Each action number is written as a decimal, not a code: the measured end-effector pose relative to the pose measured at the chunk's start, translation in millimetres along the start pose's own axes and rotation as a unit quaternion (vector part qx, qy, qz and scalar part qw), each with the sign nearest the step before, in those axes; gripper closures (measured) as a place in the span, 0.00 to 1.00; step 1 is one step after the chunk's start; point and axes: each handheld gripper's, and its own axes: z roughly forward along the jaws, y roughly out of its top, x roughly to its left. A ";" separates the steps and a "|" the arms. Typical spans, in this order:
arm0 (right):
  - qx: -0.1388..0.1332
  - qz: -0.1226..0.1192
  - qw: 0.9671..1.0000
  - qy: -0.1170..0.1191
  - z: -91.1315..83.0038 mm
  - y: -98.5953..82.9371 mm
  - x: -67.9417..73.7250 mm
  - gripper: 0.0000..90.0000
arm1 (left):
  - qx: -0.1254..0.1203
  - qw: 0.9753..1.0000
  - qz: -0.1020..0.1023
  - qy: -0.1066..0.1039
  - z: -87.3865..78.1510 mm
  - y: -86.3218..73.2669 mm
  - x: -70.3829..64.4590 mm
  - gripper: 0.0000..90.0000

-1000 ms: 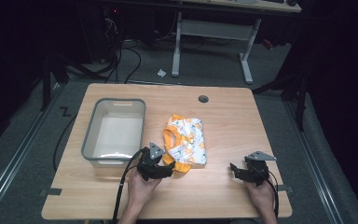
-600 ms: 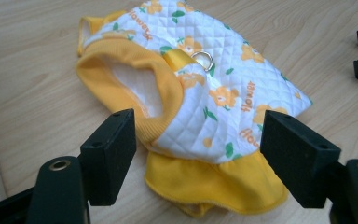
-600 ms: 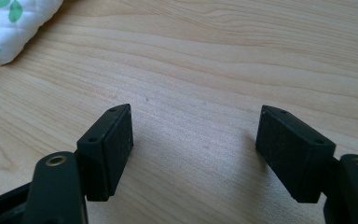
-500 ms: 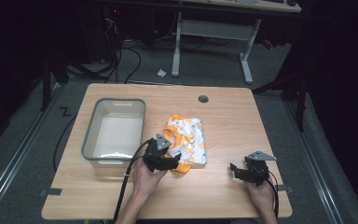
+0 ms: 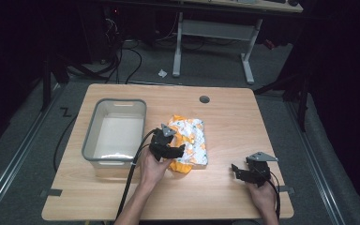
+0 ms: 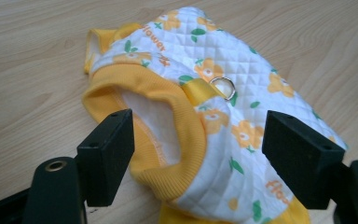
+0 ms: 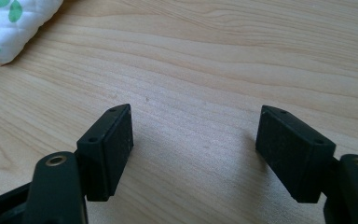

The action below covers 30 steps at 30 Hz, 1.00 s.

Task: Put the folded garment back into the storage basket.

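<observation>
Moving forward since the earlier frames, the left claw [image 5: 174, 151] is now reaching over the near edge of the quilted pet vest [image 5: 188, 144], while the right claw [image 5: 244, 171] is resting at the same spot near the worktop's [image 5: 234, 122] front right. In the high view, the vest is lying at the middle of the worktop, just beside the clear plastic bin [image 5: 115, 132] on its left, and the bin is looking empty.

In the left gripper view, the left claw [image 6: 198, 156] is standing wide, its jaws straddling the vest's [image 6: 223, 121] yellow ribbed opening [image 6: 168, 135], apart from the cloth on both sides. A metal ring [image 6: 222, 85] on a yellow strap is sitting on the vest's back. To grasp well, the claw should be lowering until one jaw is sliding inside the ribbed opening and the other over the quilted layer, then pinching that thick hem rather than the smooth top, which would likely be slipping.

In the right gripper view, the right claw [image 7: 193, 154] is also standing wide over bare worktop [image 7: 214, 56], holding nothing, with a corner of the vest [image 7: 14, 28] at the upper left, well apart.

Counting: one vest, one bin, one ring, two claws.
</observation>
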 end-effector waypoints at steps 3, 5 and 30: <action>0.000 0.000 1.000 0.000 0.0 0.0 0.0 0.31 | -0.013 1.000 -0.010 0.001 5.9 5.9 1.6 0.30; 0.000 0.000 1.000 0.000 0.0 0.0 0.0 0.31 | -0.018 1.000 -0.017 -0.002 8.0 6.3 2.7 0.30; 0.000 0.000 1.000 0.000 0.0 0.0 0.0 0.31 | 0.058 0.997 -0.053 0.010 56.0 -9.2 21.1 0.27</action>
